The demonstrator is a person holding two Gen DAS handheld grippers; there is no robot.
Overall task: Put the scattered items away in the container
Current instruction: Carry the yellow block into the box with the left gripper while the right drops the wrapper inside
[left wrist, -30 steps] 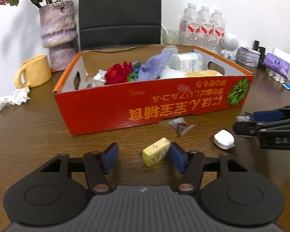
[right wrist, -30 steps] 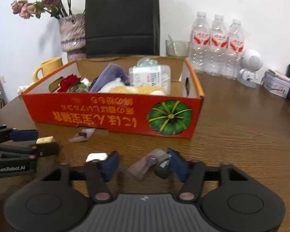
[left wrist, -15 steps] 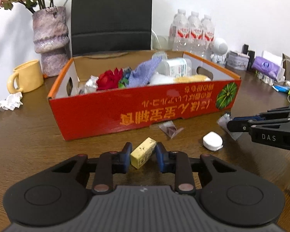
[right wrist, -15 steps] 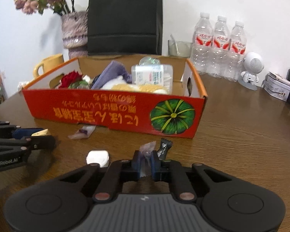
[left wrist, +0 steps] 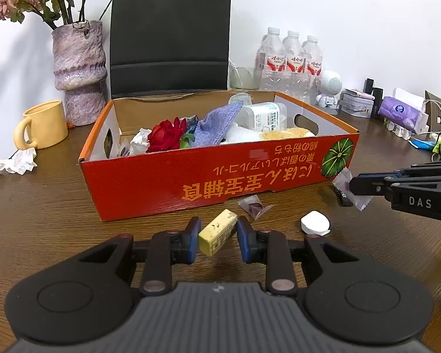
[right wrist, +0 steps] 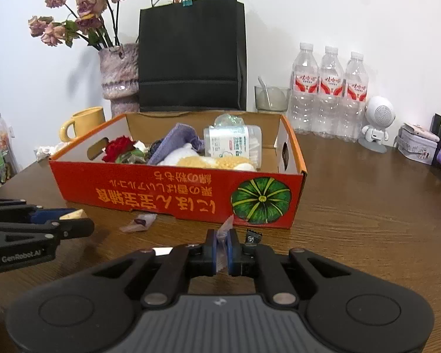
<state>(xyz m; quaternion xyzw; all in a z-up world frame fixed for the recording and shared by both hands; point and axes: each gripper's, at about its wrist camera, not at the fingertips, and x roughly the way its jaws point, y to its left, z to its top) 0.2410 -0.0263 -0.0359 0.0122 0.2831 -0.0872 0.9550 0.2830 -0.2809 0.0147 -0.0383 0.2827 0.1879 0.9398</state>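
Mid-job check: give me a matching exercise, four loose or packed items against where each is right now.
1. yellow block
2. clear wrapper
3. white pebble
4. red rose

a. on the table, ungripped
b. in the left gripper
c. inside the box
d. in the right gripper

Pairs: 1-b, 2-d, 3-a, 4-c
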